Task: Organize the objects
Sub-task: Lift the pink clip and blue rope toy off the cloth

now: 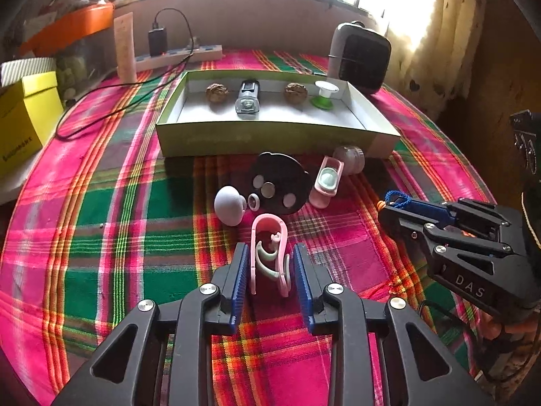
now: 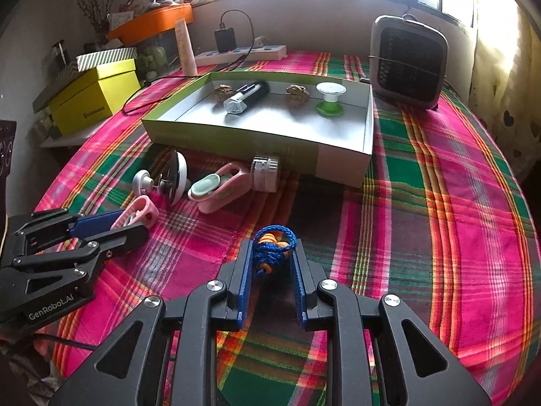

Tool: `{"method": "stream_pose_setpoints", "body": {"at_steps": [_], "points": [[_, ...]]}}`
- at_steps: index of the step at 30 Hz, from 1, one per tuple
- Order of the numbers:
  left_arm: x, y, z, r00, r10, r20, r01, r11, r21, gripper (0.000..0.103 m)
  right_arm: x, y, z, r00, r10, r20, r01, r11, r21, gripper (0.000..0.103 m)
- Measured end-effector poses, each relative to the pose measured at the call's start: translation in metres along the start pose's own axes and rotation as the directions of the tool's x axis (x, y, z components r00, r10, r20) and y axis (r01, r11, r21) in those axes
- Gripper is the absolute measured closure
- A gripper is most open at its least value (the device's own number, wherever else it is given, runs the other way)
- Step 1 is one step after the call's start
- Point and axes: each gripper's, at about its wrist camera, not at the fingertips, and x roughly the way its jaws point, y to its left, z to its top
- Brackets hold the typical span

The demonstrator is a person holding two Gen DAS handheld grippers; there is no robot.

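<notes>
Plaid cloth in pink and green covers the worktop; window behind. One shallow open box holds four things: two walnuts, one bike light, one green-and-white spool.

Loose in front of the box: one pink clip, one blue cord with orange beads, one pink toy toilet, one black disc, one white knob, one small clear wheel.

Left gripper: fingers parted, not pressing; the clip lies between them, long axis pointing away toward the box, rounded end far.

Right gripper: fingers parted around the cord, loop end toward the box, apparently not clamped.
</notes>
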Motion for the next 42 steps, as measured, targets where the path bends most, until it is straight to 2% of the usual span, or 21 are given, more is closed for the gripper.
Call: {"method": "stream_pose_setpoints", "body": {"at_steps": [9, 11, 19, 26, 42], "points": [[-0.0005, 0.0015, 0.0011, 1.0, 0.014, 0.012, -0.014, 1.0, -0.004, 0.079, 0.0022, 0.0068, 0.0009, 0.999, -0.051, -0.004, 0.051, 0.998, -0.036, 0.076], [0.0, 0.0015, 0.0014, 1.0, 0.023, 0.013, -0.023, 1.0, 0.001, 0.082, 0.0023, 0.0057, 0.0008, 0.999, -0.05, -0.004, 0.05, 0.998, -0.032, 0.076], [0.0001, -0.0001, -0.0006, 0.999, 0.029, 0.021, -0.029, 1.0, 0.006, 0.082, 0.0022, 0.0063, 0.0006, 0.999, -0.053, -0.003, 0.053, 0.998, -0.031, 0.076], [-0.0002, 0.0005, -0.0007, 0.999, 0.028, 0.021, -0.028, 1.0, 0.005, 0.082, 0.0023, 0.0062, 0.0004, 0.998, -0.056, -0.002, 0.055, 0.998, -0.031, 0.081], [0.0003, 0.0007, -0.0007, 0.999, 0.032, 0.02, -0.033, 0.999, 0.003, 0.082, 0.0014, 0.0064, 0.0015, 0.999, -0.034, 0.001, 0.034, 0.999, -0.021, 0.082]]}}
